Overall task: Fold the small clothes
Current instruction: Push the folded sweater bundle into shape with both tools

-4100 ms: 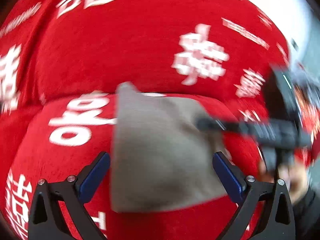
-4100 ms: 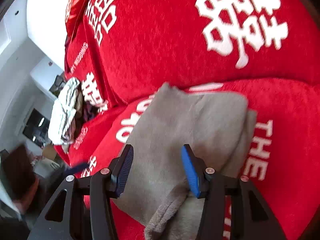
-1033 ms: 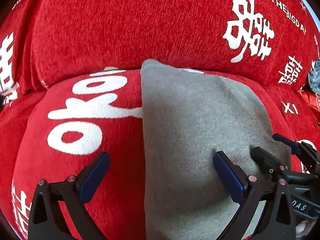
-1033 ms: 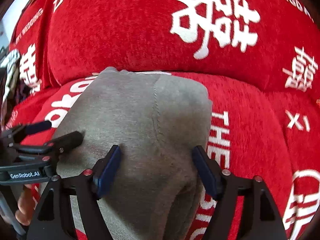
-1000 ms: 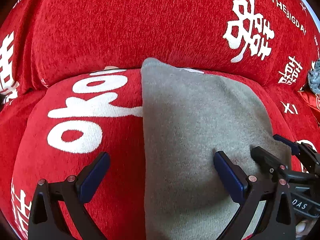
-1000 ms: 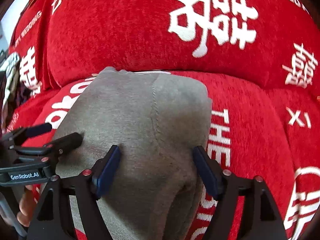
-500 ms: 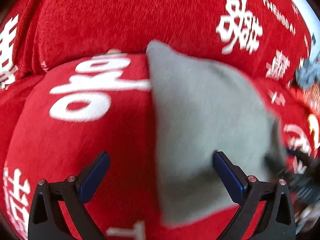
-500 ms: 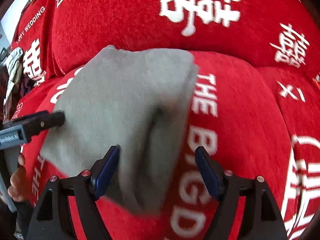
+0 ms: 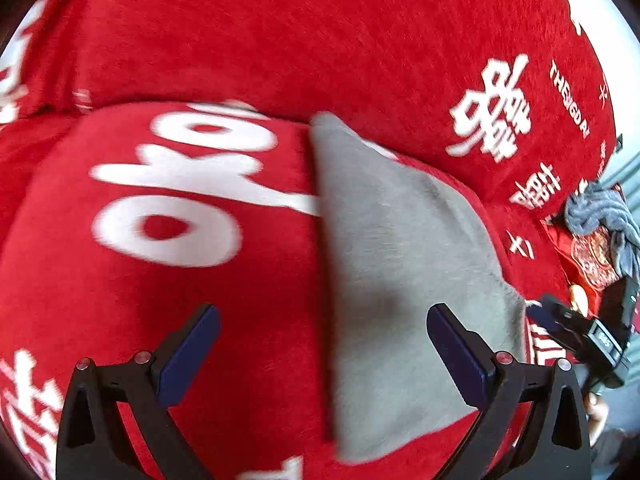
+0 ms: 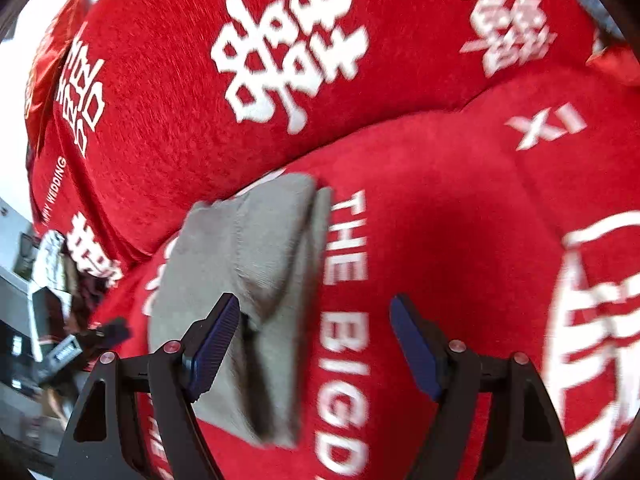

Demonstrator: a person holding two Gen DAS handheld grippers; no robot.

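Two tools stand with jaws wide apart, gripping nothing; the folded grey garment [image 9: 404, 280] lies flat on the red sofa cushion [image 9: 168, 280], ahead of the left tool [image 9: 320, 344] under its right finger, and beyond the left finger of the right tool [image 10: 316, 340]; between that tool's fingers shows only white-lettered cushion

The folded grey garment [image 9: 400, 264] looks like soft, matt fleece; the red sofa cover [image 9: 224, 40] beneath is plush, velvety cloth with white printed lettering.
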